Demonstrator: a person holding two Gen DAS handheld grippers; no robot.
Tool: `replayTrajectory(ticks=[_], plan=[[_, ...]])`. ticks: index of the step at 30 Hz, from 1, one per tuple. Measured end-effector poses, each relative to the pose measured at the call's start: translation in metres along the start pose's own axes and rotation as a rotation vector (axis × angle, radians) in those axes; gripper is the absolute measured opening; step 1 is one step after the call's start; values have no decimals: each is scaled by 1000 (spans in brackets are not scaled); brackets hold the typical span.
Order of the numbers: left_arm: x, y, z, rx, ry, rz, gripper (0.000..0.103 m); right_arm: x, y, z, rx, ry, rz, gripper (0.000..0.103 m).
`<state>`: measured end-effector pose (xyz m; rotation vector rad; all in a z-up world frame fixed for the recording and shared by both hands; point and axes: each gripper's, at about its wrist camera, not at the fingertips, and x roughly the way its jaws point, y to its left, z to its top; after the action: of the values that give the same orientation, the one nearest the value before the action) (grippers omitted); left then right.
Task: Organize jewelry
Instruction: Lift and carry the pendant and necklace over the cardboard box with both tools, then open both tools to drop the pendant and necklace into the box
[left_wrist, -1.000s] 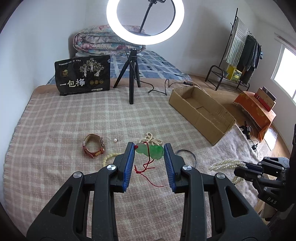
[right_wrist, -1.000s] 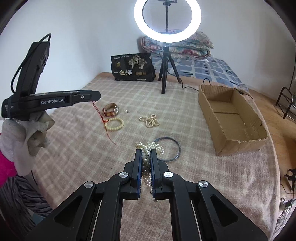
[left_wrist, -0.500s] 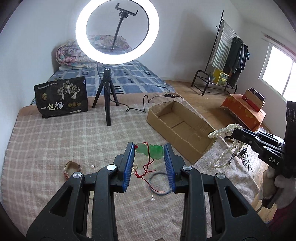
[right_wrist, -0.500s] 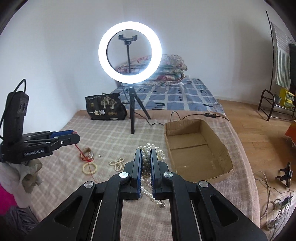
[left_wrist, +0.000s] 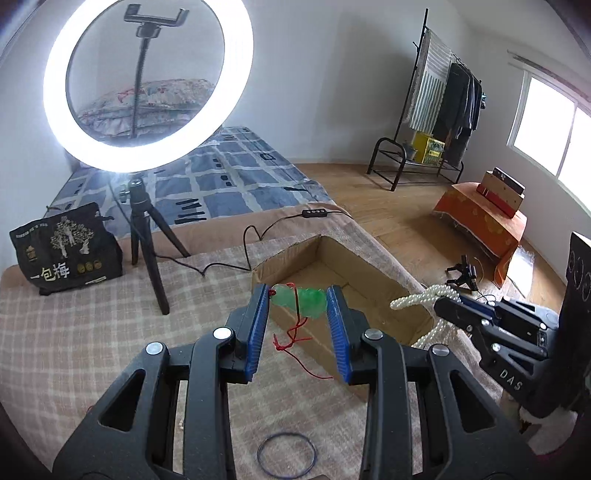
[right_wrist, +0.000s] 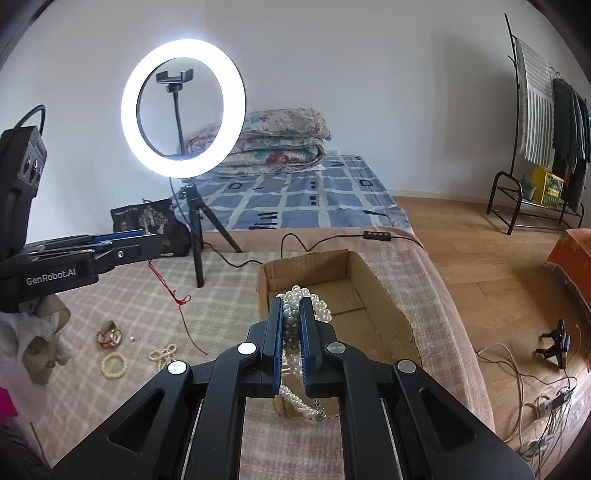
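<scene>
My left gripper (left_wrist: 298, 295) is shut on a green jade pendant (left_wrist: 303, 298) whose red cord (left_wrist: 295, 339) hangs down; it is held in the air over the near left edge of the open cardboard box (left_wrist: 332, 269). My right gripper (right_wrist: 292, 306) is shut on a white pearl necklace (right_wrist: 306, 299) that dangles below it, above the near end of the box (right_wrist: 354, 295). The right gripper and pearls also show in the left wrist view (left_wrist: 436, 295).
On the plaid blanket lie a thin dark bangle (left_wrist: 287, 453), a brown bracelet (right_wrist: 110, 335), a cream bead bracelet (right_wrist: 113, 364) and a small pearl piece (right_wrist: 162, 354). A ring light on a tripod (right_wrist: 195, 236) and a black bag (right_wrist: 147, 221) stand behind.
Both grippers lifted their jewelry off the blanket and moved right and forward toward the cardboard box, which is now much closer beneath them.
</scene>
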<state>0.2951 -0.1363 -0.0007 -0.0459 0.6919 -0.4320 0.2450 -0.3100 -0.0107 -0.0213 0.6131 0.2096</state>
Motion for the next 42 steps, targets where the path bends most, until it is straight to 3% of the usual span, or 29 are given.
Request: replayTrajectory(ticks=[8,18,20,22,24,31,42], plan=[[65,-15,23,-21,54,1,32,40,-19,-16,39,73,-7,7],[118,-18,23,-52,117,29,32,59,-29,-28,51,133,-6,8],[118,-18,24,-48,115,38,36,60,-30,-28,62,149,4,19],[116,-16,26,-52,109,44,53,58,-29,-28,63,140,-1,60],[111,-15,27,-51,88,52,62,54,-26,-29,48,122,-19,70],[91,-13,30,-34,72,58,62,47,-16,-27,0,136,-54,73],[33,-7,33,18,16,114,62,12,5,-10,-42,72,-89,75]])
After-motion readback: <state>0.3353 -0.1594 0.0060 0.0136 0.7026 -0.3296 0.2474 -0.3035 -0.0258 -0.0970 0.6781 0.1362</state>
